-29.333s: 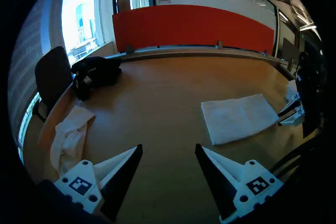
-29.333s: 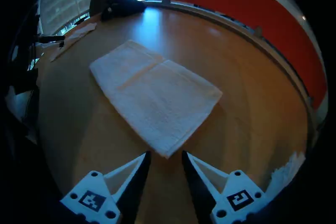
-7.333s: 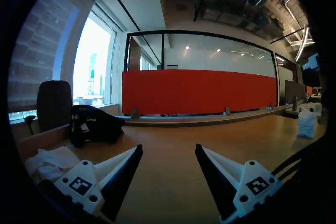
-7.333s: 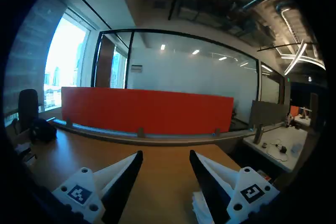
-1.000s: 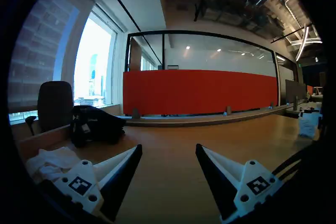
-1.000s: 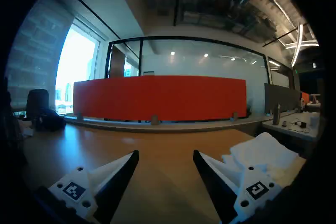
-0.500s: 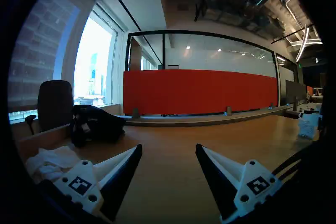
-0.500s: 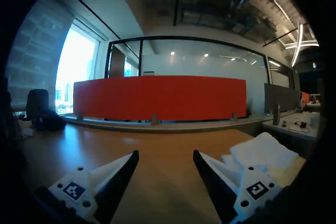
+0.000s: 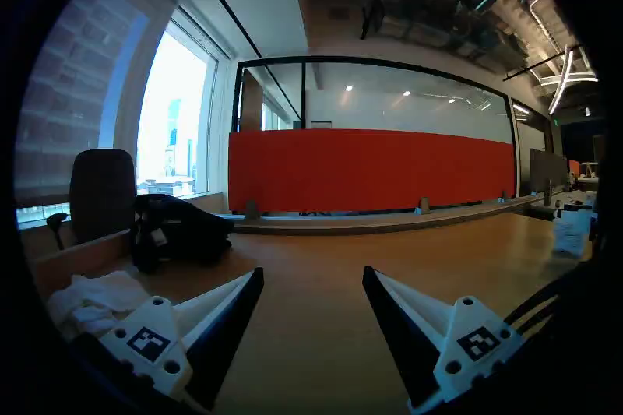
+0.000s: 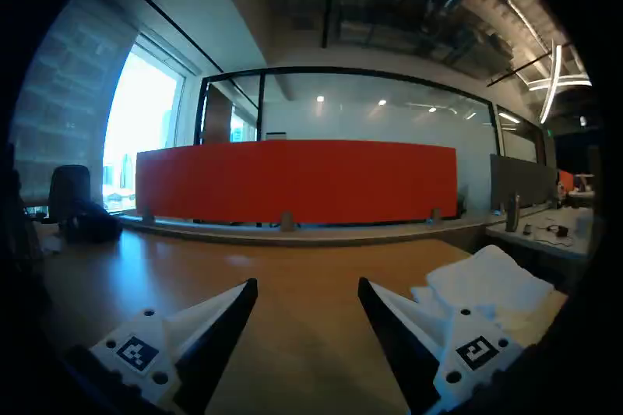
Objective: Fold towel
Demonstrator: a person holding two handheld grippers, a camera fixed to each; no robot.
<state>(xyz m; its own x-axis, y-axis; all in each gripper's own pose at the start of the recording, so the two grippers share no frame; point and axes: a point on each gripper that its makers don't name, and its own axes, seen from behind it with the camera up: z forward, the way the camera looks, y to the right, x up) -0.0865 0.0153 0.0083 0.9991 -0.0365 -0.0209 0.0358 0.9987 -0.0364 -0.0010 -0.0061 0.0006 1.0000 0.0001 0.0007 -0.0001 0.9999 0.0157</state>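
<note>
Left claw [image 9: 312, 270] held low over worktop [image 9: 327, 247]. Crumpled cloth [image 9: 93, 302] lain left of it, bag [image 9: 175, 232] ahead-left, chair [image 9: 101, 189] behind bag, partition [image 9: 374, 170] ahead along far edge. Towel stack [image 10: 487, 279] lain just right of right claw [image 10: 307, 282].

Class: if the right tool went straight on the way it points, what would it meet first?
Probably the red screen at the table's far edge, though depth is unclear. Ahead of the right tool the way looks free; the towels lie off to its right.
</note>
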